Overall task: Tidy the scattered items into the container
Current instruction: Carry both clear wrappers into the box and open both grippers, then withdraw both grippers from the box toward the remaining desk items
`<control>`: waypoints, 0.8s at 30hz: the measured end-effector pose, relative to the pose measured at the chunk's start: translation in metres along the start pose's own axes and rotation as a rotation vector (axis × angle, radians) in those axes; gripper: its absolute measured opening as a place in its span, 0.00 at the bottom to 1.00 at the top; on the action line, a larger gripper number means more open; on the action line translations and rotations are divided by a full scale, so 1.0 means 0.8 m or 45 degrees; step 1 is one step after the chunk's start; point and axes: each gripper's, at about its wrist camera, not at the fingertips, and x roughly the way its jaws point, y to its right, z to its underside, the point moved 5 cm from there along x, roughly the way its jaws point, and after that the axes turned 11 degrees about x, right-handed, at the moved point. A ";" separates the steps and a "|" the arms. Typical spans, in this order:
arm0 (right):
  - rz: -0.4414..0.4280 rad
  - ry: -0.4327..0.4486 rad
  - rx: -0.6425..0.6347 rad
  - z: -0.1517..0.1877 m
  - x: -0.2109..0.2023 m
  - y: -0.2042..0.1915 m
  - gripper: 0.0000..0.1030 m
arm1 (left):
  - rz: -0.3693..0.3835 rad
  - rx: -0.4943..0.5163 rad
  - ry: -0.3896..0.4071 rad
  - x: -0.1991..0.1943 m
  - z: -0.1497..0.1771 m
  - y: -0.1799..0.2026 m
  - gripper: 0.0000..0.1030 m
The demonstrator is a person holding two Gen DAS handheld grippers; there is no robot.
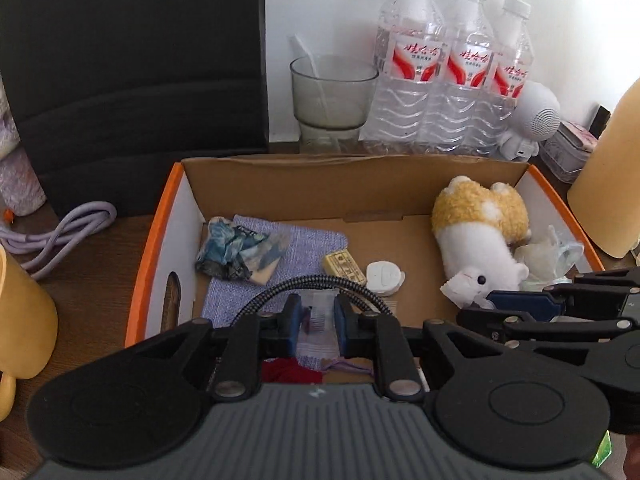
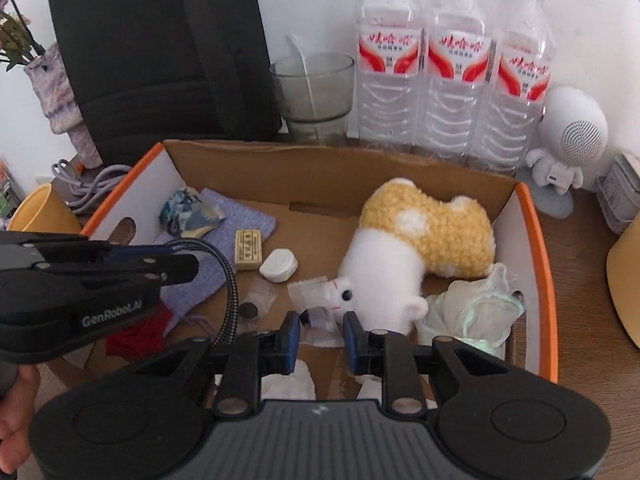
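The cardboard box (image 1: pixel 280 184) fills the middle of both views: brown inside, white on its side walls, with an orange rim and an oval hand-hole in the left wall. Inside it, at right, lies a plush toy (image 2: pixel 420 248) with a curly yellow back, white belly and one black eye, and just beside it at lower right a crumpled clear plastic wrapper (image 2: pixel 472 312). At left a lilac woven cloth (image 1: pixel 288 256) lies flat with a crumpled blue printed wrapper (image 1: pixel 236 252) on it. Near the centre are a small yellow block (image 2: pixel 248 250) with embossed characters too small to read and a white round case (image 2: pixel 279 266). A braided black-and-white cable (image 2: pixel 230 292) arches across the lower middle of the box.

The left gripper (image 1: pixel 317 322) sits at the bottom centre of its own view, its blue-padded jaws only narrowly apart with a small clear sachet (image 1: pixel 318 320) between them; whether the pads actually press it I cannot tell. Seen from the right, its side reads "GenRobot.AI". The right gripper (image 2: pixel 321 340) is likewise narrowly parted over white packets (image 2: pixel 316 312) on the box floor, holding nothing visibly.

Behind the box stand three water bottles (image 2: pixel 456 80) with red-and-white labels in Chinese script, and a grey glass tumbler (image 2: pixel 316 92).
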 end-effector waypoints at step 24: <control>0.031 -0.195 0.156 -0.027 -0.132 0.012 0.80 | 0.016 -0.093 -0.348 -0.116 -0.025 0.000 0.95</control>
